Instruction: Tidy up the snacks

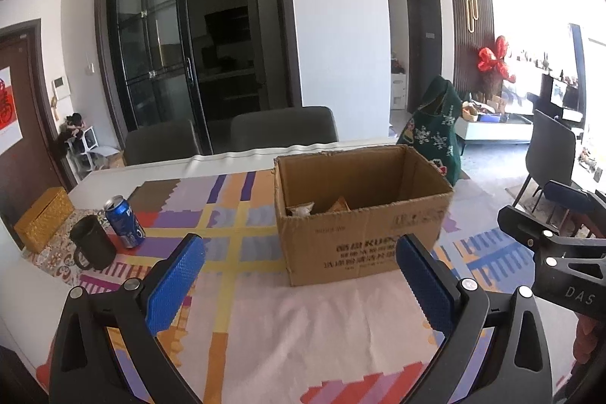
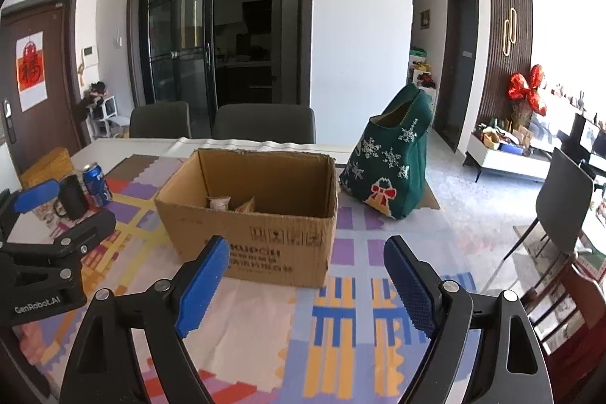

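Two pairs of black tongs with blue textured pads hover over a table [image 1: 45,275] covered by a patchwork cloth [image 1: 235,226] in purple, yellow, orange and blue. No earlier view is given, so only the present state is told.

The left tongs [image 1: 301,248] are spread wide, with nothing between the pads; only cloth and the near side of a cardboard box [image 1: 363,237] show in the gap. The right tongs [image 2: 306,250] are also spread apart and empty.

The box sits straight ahead of both pairs, open at the top, flaps gone or folded away. Printed text runs along its near side. Inside, low against the floor of the box, lie a pale snack packet [image 2: 219,202] and an orange-brown snack packet [image 1: 339,204] just beside it. In the left view the box stands ahead and a little to the right of the left tongs; in the right view it stands ahead and a little to the left of the right tongs.

To the far left of the left tongs stand a blue drink can [image 1: 124,222], upright, a dark mug [image 1: 92,247] just beside it, and a woven yellow box [image 1: 43,222] further left.

Ahead and to the right of the right tongs, past the box's right end, a green knitted bag [image 2: 390,161] with white snowflakes and a red bow stands on the table.

Two grey chairs [image 2: 261,124] stand beyond the table's far edge, before dark glass sliding doors [image 2: 178,48].
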### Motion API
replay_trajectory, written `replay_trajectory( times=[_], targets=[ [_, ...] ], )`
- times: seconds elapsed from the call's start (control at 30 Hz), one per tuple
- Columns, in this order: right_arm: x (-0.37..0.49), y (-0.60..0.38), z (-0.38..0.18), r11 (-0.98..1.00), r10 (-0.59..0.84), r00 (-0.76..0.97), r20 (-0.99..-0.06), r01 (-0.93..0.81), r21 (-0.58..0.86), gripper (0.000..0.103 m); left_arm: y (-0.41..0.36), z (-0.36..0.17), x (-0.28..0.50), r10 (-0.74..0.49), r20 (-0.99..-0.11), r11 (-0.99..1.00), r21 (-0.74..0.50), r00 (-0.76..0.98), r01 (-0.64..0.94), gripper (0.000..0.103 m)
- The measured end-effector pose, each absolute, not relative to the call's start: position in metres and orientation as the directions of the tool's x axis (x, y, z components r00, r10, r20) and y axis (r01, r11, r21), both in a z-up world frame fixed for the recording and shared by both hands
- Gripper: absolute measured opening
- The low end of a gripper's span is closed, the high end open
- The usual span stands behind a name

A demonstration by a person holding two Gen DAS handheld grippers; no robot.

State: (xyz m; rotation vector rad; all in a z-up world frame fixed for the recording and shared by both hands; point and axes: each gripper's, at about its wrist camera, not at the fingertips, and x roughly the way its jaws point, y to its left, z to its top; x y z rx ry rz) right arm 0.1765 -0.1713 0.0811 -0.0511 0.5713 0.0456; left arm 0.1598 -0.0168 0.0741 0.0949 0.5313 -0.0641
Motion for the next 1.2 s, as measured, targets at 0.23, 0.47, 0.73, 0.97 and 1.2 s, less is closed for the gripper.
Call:
replay_trajectory(
  times=[0.23,0.47,0.73,0.97,1.2],
  targets=[
    [0.151,-0.172,0.085,0.998,0.036,0.849,-0.527,-0.061,-0.031,0.085,-0.019,0.082,0.134,-0.054,-0.479,0.991,0.084,0.876,0.107,0.103],
    [0.13,-0.171,0.09,0.997,0.044,0.86,-0.509,-0.066,-0.027,0.085,-0.02,0.091,0.115,-0.057,-0.451,0.992,0.075,0.891,0.101,0.103],
    [0.112,-0.174,0.096,0.998,0.041,0.875,-0.483,-0.06,-0.023,0.087,-0.023,0.095,0.101,-0.065,-0.441,0.992,0.073,0.895,0.107,0.103],
    [0.104,-0.175,0.1,0.998,0.041,0.884,-0.465,-0.058,-0.022,0.088,-0.024,0.096,0.095,-0.055,-0.446,0.992,0.077,0.893,0.1,0.103],
    [0.101,-0.175,0.101,0.998,0.036,0.888,-0.459,-0.053,-0.025,0.088,-0.022,0.096,0.093,-0.051,-0.446,0.993,0.076,0.894,0.094,0.103]
  ],
)
